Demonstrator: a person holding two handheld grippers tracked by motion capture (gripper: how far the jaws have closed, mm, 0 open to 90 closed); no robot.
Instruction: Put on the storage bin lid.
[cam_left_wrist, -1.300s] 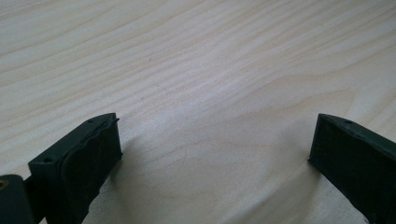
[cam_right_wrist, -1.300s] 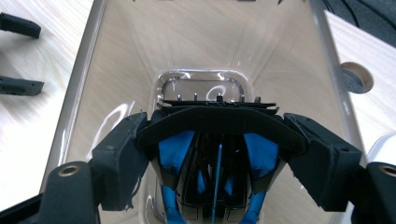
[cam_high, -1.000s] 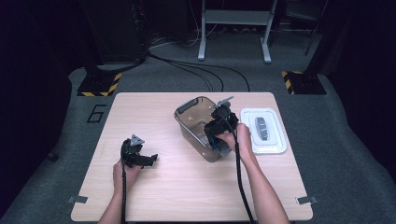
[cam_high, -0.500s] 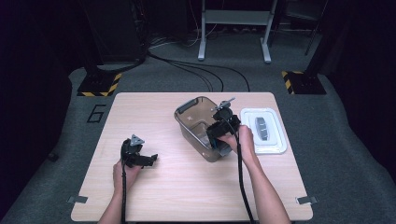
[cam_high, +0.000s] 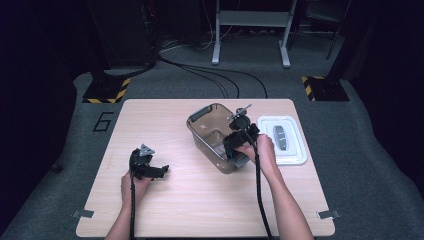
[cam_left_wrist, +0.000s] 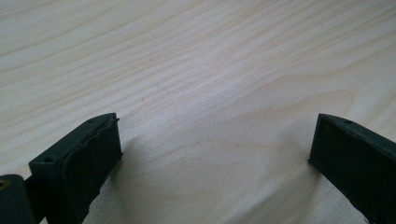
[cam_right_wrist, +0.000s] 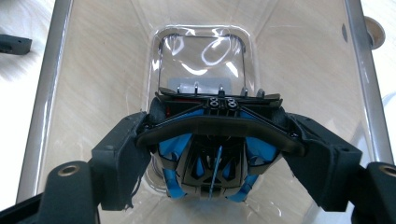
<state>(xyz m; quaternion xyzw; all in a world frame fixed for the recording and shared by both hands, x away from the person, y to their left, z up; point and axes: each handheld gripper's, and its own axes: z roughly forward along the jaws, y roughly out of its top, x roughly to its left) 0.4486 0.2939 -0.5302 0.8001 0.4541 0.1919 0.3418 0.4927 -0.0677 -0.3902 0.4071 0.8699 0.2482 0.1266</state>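
High view: the right gripper (cam_high: 239, 142) hangs over the near end of a clear plastic bin (cam_high: 206, 131) standing mid-tabletop (cam_high: 200, 200), with a white lid (cam_high: 295, 150) lying flat just to the bin's right. Right gripper view: the jaws are closed on a black and blue toy car (cam_right_wrist: 212, 154), gripping it by its two sides, nose down inside the bin (cam_right_wrist: 93, 70), above the bin's clear bottom. The left gripper (cam_high: 147, 167) rests low over bare wood at the left of the tabletop, well apart from the bin. Left gripper view: its jaws stand wide apart with nothing between them, only wood grain (cam_left_wrist: 210, 84) below.
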